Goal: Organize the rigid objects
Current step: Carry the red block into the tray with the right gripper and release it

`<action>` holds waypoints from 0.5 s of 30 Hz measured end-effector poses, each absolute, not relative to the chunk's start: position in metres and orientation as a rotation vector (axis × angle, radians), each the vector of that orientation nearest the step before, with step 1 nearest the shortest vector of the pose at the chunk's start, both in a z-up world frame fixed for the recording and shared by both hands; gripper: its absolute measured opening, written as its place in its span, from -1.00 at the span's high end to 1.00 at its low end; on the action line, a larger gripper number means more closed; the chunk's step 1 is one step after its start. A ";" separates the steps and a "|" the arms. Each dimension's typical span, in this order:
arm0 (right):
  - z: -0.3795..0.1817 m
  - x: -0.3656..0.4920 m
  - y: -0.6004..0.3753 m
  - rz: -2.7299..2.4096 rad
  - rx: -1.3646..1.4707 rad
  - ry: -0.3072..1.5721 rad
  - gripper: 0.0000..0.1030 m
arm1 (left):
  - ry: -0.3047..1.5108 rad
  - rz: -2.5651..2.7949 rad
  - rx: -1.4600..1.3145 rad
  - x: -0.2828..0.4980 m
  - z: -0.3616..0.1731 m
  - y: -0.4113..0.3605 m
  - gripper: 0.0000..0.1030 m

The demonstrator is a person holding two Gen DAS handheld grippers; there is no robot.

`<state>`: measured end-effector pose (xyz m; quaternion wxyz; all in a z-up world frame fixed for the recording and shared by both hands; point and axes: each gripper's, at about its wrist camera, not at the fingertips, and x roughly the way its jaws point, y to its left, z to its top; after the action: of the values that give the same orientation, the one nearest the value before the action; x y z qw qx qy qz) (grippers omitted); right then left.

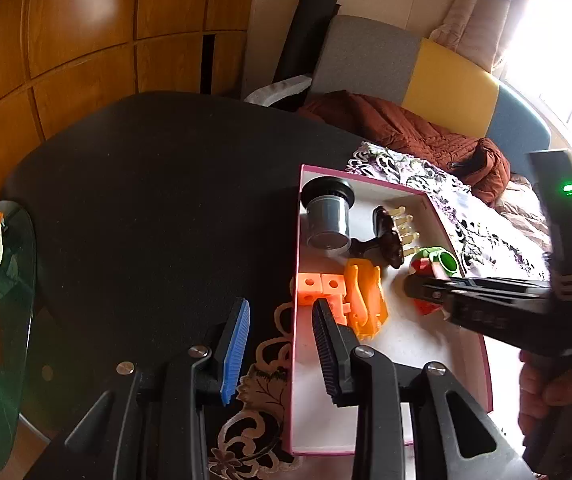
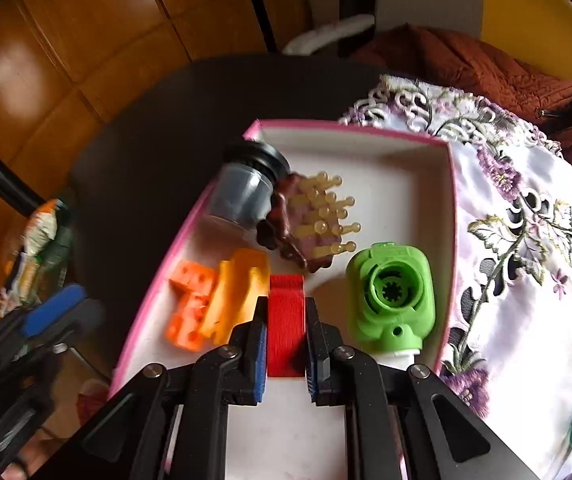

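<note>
Right wrist view: right gripper [image 2: 286, 336] jaws clamp the red plastic block [image 2: 286, 320] over the pink-rimmed white box [image 2: 452, 216] — dropped crooked, it could knock the green plastic housing [image 2: 390, 292]; left gripper [image 1: 281, 344] jaws stand apart, empty.

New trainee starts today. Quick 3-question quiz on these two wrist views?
1. True or false: the right tongs are clamped on the red block.
2. Which item lies in the pink-rimmed box nearest its far left corner?
A. green plastic part
B. grey jar with black lid
C. orange cube piece
3. Fill in: the left tongs hold ____; one finger is outside the box wall, the other above the box.

Key: 1 true; 2 B; 3 nothing.
</note>
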<state>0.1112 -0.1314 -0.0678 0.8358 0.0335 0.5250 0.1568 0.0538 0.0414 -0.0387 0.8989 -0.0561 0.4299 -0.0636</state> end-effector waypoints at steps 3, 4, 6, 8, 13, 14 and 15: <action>-0.078 0.117 -0.133 0.296 0.063 1.123 0.69 | 0.897 -0.130 -0.115 0.055 -0.041 0.042 0.38; -0.080 0.117 -0.134 0.293 0.073 1.122 0.68 | 0.897 -0.131 -0.115 0.055 -0.042 0.042 0.38; -0.079 0.114 -0.136 0.296 0.074 1.117 0.67 | 0.900 -0.131 -0.115 0.055 -0.042 0.041 0.38; -0.076 0.109 -0.139 0.309 0.084 1.109 0.64 | 0.900 -0.133 -0.112 0.056 -0.043 0.039 0.37; -0.061 0.091 -0.149 0.337 0.122 1.052 0.24 | 0.892 -0.140 -0.100 0.054 -0.040 0.035 0.38; -0.058 0.088 -0.150 0.338 0.120 1.041 0.24 | 0.890 -0.140 -0.098 0.053 -0.039 0.034 0.38; -0.055 0.085 -0.151 0.334 0.111 1.030 0.23 | 0.887 -0.141 -0.096 0.053 -0.038 0.034 0.38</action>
<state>0.0847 -0.1509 -0.0552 0.8555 0.0529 0.4899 0.1589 0.0526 0.0339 -0.0384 0.8997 -0.0462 0.4287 -0.0683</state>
